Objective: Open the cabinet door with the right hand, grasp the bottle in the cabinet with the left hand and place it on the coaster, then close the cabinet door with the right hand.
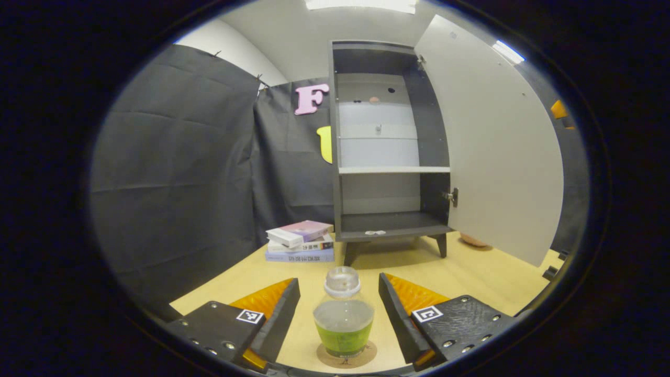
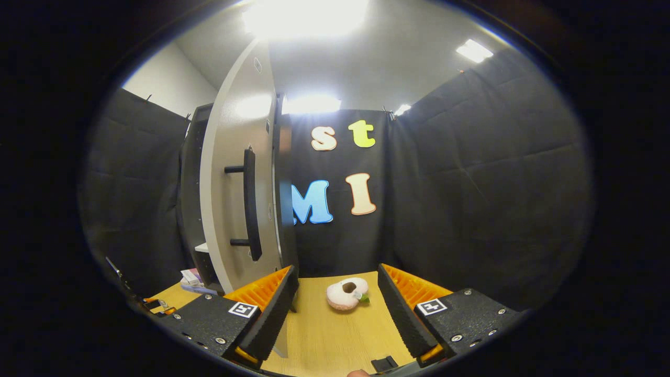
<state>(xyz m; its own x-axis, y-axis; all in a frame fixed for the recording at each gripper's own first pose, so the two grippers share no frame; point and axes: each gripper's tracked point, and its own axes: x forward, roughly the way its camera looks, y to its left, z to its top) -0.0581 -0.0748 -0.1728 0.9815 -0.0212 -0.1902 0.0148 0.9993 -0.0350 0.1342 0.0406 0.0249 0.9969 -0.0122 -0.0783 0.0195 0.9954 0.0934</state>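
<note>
- In the left gripper view, a stack of books (image 1: pixel 300 241) is seen on the table (image 1: pixel 471 277) to the left of the cabinet (image 1: pixel 388 141), towards the far edge.
- The cabinet's shelves appear bare of bottles, and its door (image 1: pixel 497 146) is swung wide open to the right.
- The bottle (image 1: pixel 343 318) is stood upright on the coaster (image 1: pixel 346 356), close to the near edge of the table, between the fingers of the left gripper (image 1: pixel 339 314); these are spread apart and no contact with the bottle is made out.
- The bottle is judged light and rigid, with a smooth, possibly slippery clear wall and green contents; it would best be gripped around the body below the cap.
- In the right gripper view, the door's dark bar handle (image 2: pixel 250 204) is seen just left of the right gripper (image 2: pixel 335 309), whose fingers are held apart on nothing.
- The handle is judged stiff and best taken at mid-length, or the door pushed shut.
- A small plush toy (image 2: pixel 346 293), possibly a doughnut, lies on the table beyond.
</note>
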